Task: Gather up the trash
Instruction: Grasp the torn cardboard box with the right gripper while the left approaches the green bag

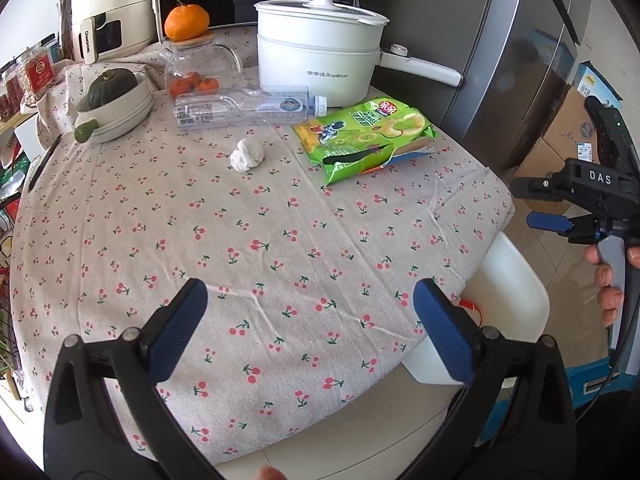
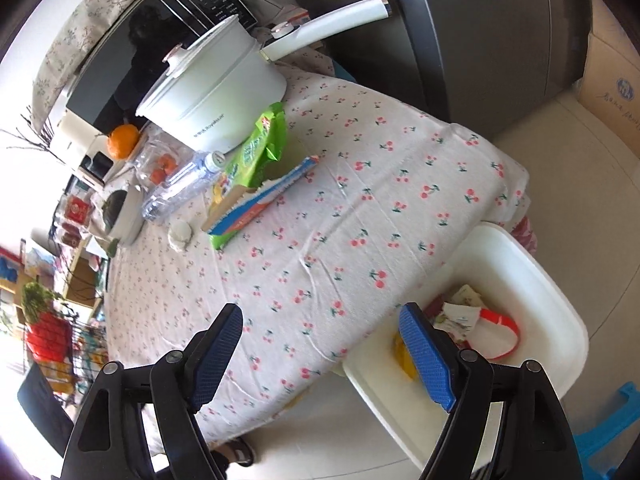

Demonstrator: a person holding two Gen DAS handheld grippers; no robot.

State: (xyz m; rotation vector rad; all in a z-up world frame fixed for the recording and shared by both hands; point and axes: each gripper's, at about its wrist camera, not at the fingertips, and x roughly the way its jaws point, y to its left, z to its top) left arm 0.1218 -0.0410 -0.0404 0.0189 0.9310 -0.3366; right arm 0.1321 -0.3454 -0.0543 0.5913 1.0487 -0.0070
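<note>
Sitting partway: white bin (image 2: pixel 532 272) already holds scraps, while crumpled tissue (image 1: pixel 247 155), plastic bottle (image 1: pixel 248 109) and green snack bag (image 1: pixel 362 140) remain on table; left gripper (image 1: pixel 310 328) and right gripper (image 2: pixel 320 354) both gape empty.

Near tablecloth (image 1: pixel 260 240) bare; pot (image 1: pixel 316 60) blocks rear.

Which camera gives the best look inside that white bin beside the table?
The right wrist view. It looks down into the white bin, showing paper scraps and a red-and-white wrapper inside. The left wrist view shows only part of the bin's rim and outer wall beyond the table edge, with a sliver of red.
</note>
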